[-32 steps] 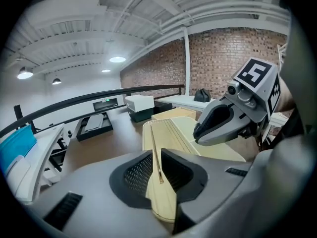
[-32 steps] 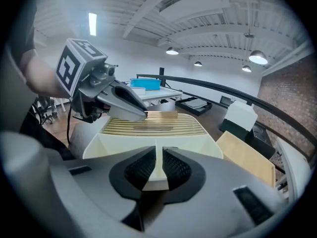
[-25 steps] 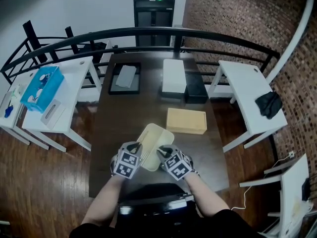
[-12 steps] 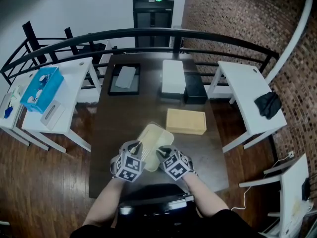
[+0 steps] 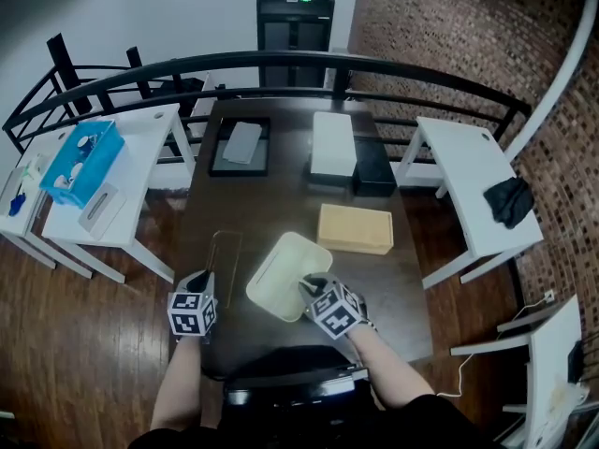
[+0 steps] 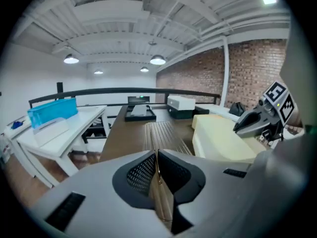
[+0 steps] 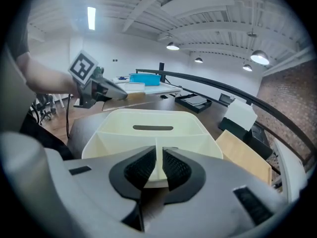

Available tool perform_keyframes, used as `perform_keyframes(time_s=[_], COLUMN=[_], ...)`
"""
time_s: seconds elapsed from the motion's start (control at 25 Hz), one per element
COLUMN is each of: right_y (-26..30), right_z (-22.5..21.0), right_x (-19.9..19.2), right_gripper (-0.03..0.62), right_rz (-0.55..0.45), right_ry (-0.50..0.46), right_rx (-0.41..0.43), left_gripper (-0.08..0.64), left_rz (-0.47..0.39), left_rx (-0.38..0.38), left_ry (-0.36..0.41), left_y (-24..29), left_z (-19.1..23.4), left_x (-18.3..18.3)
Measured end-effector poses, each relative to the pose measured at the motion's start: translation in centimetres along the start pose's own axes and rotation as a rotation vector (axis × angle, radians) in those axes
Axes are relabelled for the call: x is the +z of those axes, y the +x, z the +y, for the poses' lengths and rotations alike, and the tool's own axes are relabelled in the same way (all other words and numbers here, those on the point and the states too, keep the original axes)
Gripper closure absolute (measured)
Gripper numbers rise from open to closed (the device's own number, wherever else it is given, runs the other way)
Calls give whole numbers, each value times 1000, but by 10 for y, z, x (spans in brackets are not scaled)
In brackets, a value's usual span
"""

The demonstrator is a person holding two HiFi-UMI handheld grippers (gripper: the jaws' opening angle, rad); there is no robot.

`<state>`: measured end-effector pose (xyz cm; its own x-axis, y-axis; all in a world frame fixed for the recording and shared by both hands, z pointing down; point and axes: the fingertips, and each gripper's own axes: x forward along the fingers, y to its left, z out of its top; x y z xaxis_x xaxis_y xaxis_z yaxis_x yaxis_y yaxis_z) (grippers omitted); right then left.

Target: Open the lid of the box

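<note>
A cream box point(image 5: 285, 274) with inner dividers stands uncovered on the dark table point(image 5: 281, 204), near its front edge. My right gripper point(image 5: 308, 287) is shut on the box's near rim point(image 7: 157, 170), where a divider meets it. The clear ribbed lid point(image 5: 226, 254) lies low over the table to the left of the box. My left gripper point(image 5: 202, 284) is shut on the lid's near edge point(image 6: 158, 170), and the lid point(image 6: 161, 133) stretches ahead of the jaws. The left gripper view shows the box point(image 6: 223, 140) and the right gripper point(image 6: 257, 120) on its right.
A tan flat box point(image 5: 354, 228) lies just beyond the cream box. Farther back stand a white box point(image 5: 332, 143), a black box point(image 5: 372, 166) and a black tray point(image 5: 241, 146). White side tables flank the table; the left one carries a blue bin point(image 5: 80, 162).
My left gripper has swung left and away from the box, carrying the clear lid off it. The box now stands uncovered. My right gripper has stayed on the box's rim.
</note>
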<state>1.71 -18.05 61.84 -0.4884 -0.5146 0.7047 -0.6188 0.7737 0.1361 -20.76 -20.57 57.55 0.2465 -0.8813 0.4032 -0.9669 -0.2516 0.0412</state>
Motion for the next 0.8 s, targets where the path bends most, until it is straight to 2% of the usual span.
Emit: perform_keyframes(time_s=[0.16,0.32,0.64,0.68,0.76,0.8], right_y=[1,0,2,3,3,3], right_z=[0,-2,-1,-1,-1,-1], right_x=[0,0,-1,-1,-1,-1], right_gripper=[545,545,545,545,541,540], right_rz=[0,1,-2,-4,-14,-20], right_ry=[0,3,8,10,17,22], right_rx=[0,-5,-14,-15,-15,-15], left_gripper=[549,548,549,533,429,427], left_rz=[111,118,174,158,101,67], left_rx=[67,75,115,108,90,87], left_ry=[-20,-16,-4,-9,-23,-32], left_y=[-2,3,11,11,6,2], left_z=[22,18,19,18,16,15], left_x=[-71,-100,-130,-127,-113,-104])
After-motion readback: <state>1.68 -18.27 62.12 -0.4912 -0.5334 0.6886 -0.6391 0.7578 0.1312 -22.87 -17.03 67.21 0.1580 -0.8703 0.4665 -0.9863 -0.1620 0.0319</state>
